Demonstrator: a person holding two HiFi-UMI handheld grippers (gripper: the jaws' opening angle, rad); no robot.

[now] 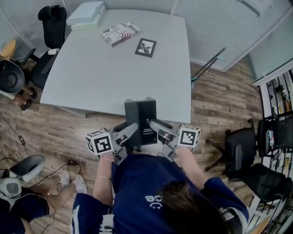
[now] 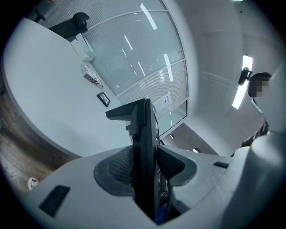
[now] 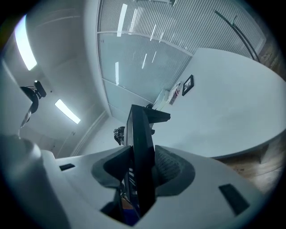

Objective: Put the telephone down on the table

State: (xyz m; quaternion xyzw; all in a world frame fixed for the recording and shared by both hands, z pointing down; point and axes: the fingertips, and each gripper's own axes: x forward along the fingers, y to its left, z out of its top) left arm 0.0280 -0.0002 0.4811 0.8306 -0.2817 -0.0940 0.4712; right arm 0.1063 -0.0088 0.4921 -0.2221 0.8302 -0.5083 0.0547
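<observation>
A black telephone (image 1: 140, 119) is held upright in the air in front of me, its flat back towards the head camera, just over the near edge of the white table (image 1: 114, 73). My left gripper (image 1: 130, 133) clamps its left side and my right gripper (image 1: 155, 126) clamps its right side. In the left gripper view the telephone (image 2: 144, 143) stands edge-on between the pads of the left gripper (image 2: 145, 167). The right gripper view shows the same: the telephone (image 3: 140, 147) is pinched in the right gripper (image 3: 142, 167). Both views look out over the tabletop beyond it.
At the table's far side lie a patterned book (image 1: 120, 33), a small black picture frame (image 1: 145, 47) and a white box (image 1: 86, 13). Black office chairs stand at the far left (image 1: 50, 27) and to the right (image 1: 242, 146). Another person's feet (image 1: 68, 180) rest on the wooden floor at the lower left.
</observation>
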